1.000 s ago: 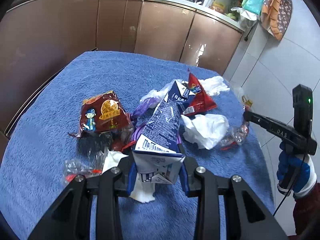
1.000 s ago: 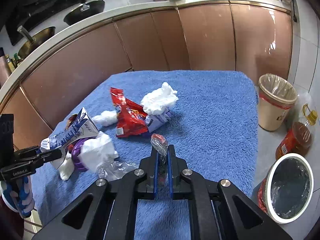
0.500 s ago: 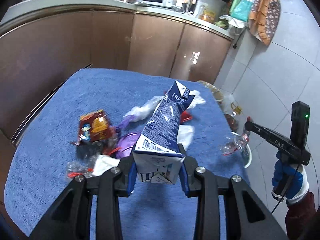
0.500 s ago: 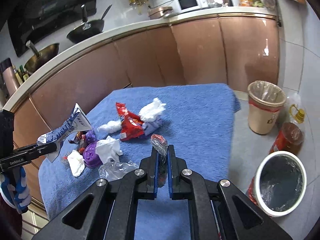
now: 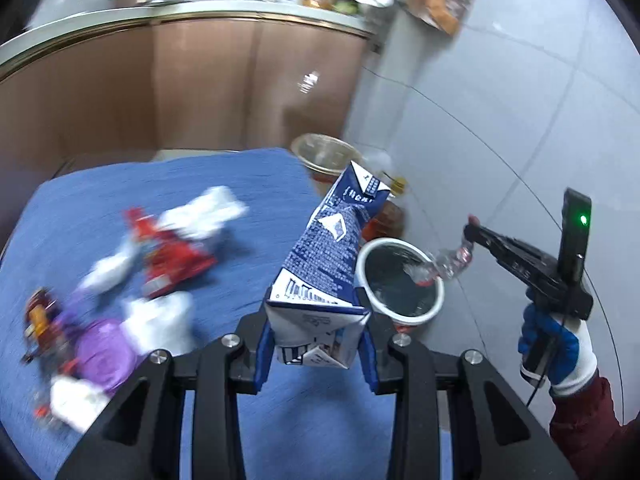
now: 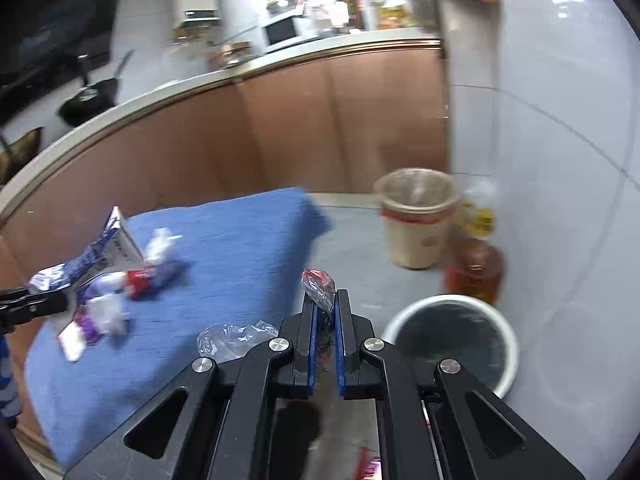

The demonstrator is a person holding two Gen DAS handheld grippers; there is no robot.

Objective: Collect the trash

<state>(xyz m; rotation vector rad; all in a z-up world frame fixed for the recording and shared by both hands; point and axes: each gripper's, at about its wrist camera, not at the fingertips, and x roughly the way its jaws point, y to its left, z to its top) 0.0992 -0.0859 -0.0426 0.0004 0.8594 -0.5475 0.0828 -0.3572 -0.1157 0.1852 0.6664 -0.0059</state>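
Blue-and-white carton (image 5: 332,248) sits clamped by its crushed base between the pads of my left gripper (image 5: 316,350), its gabled top tilting up and away from me. My right gripper (image 6: 325,344) is pinched almost closed on a crinkled clear wrapper (image 6: 319,286) with red print, which sticks up just past the fingertips. Both loads are off the blue towel (image 5: 240,184).

Ahead of the left gripper and below it stands the white-rimmed bin (image 5: 400,280) with its dark liner; from the right gripper it lies forward and to the right. In the left view the wrapper hangs over the bin's far rim, so I judge the right hand is nearly placed, while the carton's bulk lies on the towel side of the rim.

To do this well, I want each load over the middle of the opening before I let go. The wrapper is light and may cling to a pad or drift, so I would lower it close to the liner. The carton is long, so I would tip its top down into the mouth to keep it from catching the rim. A beige lined bin (image 6: 416,216) and an amber bottle (image 6: 476,268) stand beyond; I keep clear of those. More wrappers and tissues (image 5: 156,320) lie behind on the towel.
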